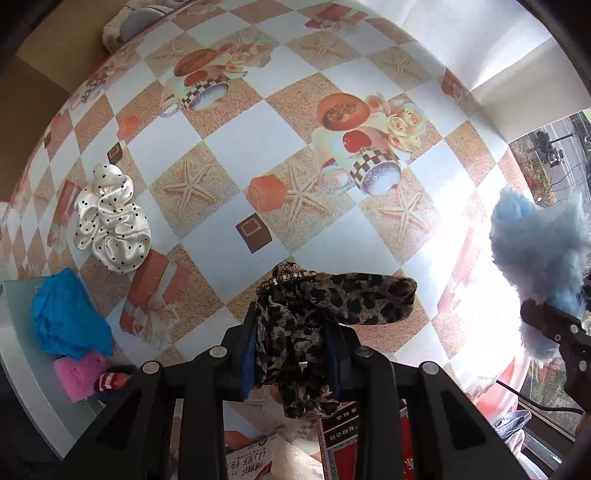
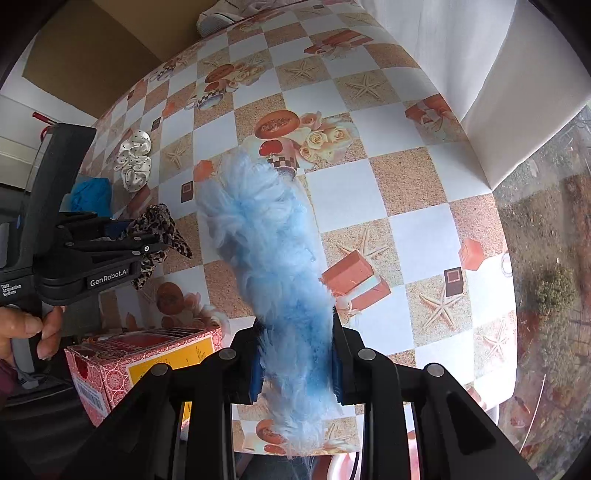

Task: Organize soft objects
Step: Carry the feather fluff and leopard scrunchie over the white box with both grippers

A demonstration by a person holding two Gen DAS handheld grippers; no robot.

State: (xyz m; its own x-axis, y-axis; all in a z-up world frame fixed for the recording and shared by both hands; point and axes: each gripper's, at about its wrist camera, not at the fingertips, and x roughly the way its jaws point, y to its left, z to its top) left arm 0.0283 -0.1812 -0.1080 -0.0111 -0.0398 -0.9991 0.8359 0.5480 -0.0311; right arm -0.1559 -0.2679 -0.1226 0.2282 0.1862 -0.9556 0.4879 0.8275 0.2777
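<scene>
My left gripper (image 1: 293, 354) is shut on a leopard-print scrunchie (image 1: 332, 306) and holds it above the patterned tablecloth (image 1: 236, 147); it also shows in the right wrist view (image 2: 155, 229). My right gripper (image 2: 297, 354) is shut on a fluffy light-blue scrunchie (image 2: 269, 251), held above the table; it shows at the right edge of the left wrist view (image 1: 539, 251). A white polka-dot satin scrunchie (image 1: 110, 221) lies on the table at the left. A blue cloth item (image 1: 66, 317), a pink one (image 1: 79, 373) and a red striped one (image 1: 112, 380) lie on a pale tray (image 1: 18, 332).
A red patterned cardboard box (image 2: 144, 354) stands at the table's near edge, under my left gripper. A grey-white bundle (image 1: 129, 22) lies at the far table edge. A white wall (image 2: 461, 55) and a window (image 2: 546, 258) are to the right.
</scene>
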